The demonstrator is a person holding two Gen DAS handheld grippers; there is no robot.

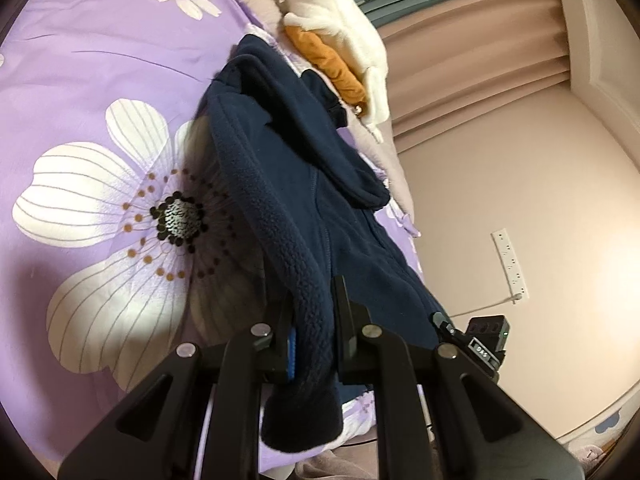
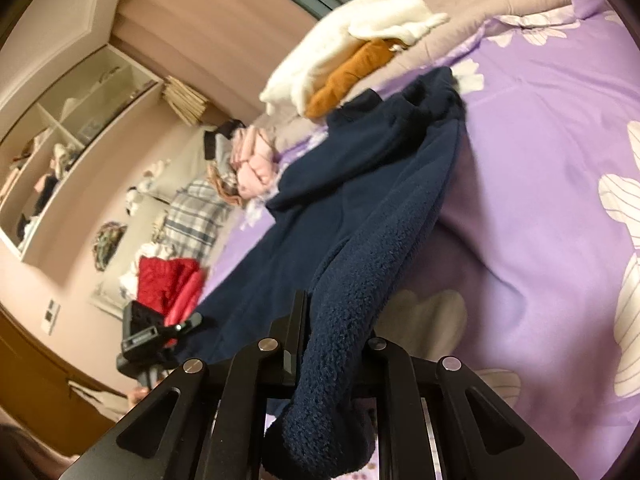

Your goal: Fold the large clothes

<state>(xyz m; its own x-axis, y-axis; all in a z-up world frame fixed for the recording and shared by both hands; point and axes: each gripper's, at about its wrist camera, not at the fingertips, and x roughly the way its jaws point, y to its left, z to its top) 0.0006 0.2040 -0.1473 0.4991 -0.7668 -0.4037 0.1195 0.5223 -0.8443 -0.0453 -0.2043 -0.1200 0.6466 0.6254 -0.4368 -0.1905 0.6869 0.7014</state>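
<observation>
Nearest the cameras: left gripper [image 1: 312,316] and right gripper [image 2: 336,332], each clamped on a bunched edge of the navy fleece jacket [image 1: 320,208].
Jacket: pinched edges raised, the rest trailing back across the purple floral bedspread [image 1: 100,80].
Beyond the jacket: a white garment [image 2: 340,44] lying over an orange one [image 2: 348,76] at the bed's far edge.
Farthest: pink curtains [image 1: 480,60].

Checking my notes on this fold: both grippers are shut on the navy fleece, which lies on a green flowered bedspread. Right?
Not quite: the bedspread is purple, not green, as the left wrist view shows. Both the left gripper and right gripper are shut on the navy fleece.
</observation>
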